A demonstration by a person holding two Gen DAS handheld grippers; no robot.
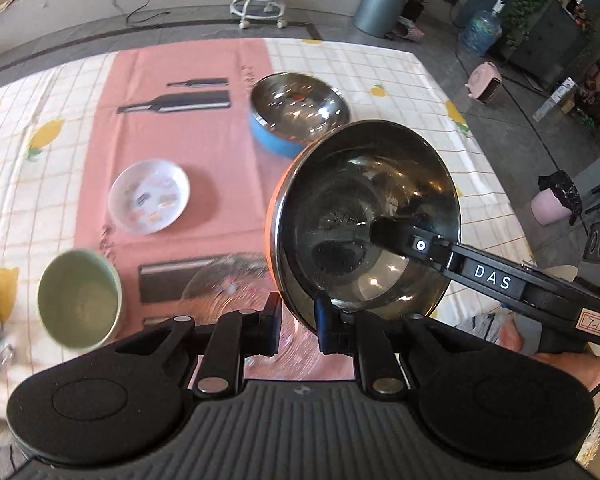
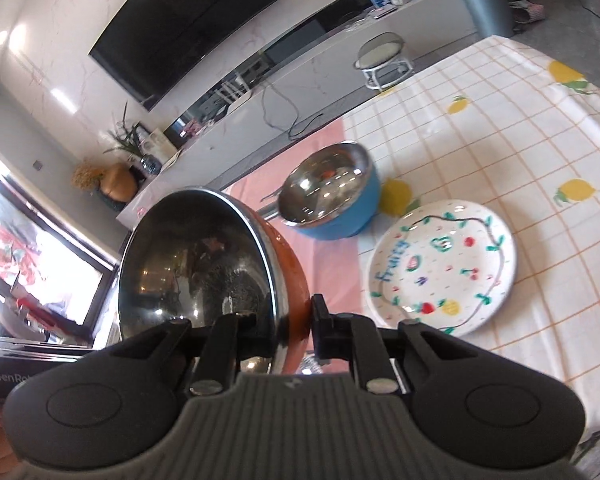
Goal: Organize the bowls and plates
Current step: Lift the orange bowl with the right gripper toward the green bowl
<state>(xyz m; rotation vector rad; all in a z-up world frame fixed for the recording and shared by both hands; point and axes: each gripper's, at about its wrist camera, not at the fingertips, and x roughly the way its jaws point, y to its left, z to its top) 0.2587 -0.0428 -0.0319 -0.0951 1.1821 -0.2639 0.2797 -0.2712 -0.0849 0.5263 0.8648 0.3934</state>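
orange bowl gripped at its rim and lifted tilted above the counter.

the right claw (image 2: 294,330) is clenched on the rim of the orange bowl (image 2: 204,264), one finger inside the steel lining, one on the orange outer wall; the bowl is tilted steeply, its mouth facing left in the right wrist view. the left claw (image 1: 298,326) stands at the same bowl's near rim (image 1: 364,216), jaws narrow; whether its pads press on the rim cannot be told. on the cloth-covered counter (image 1: 380,68), the blue bowl (image 1: 296,114) sits at the far middle, a small patterned plate (image 1: 149,197) left of centre, a green cup (image 1: 80,306) near left, a clear glass dish (image 1: 228,284) just beyond the left claw, blurred. a large painted plate (image 2: 444,266) lies right of the blue bowl (image 2: 332,196).
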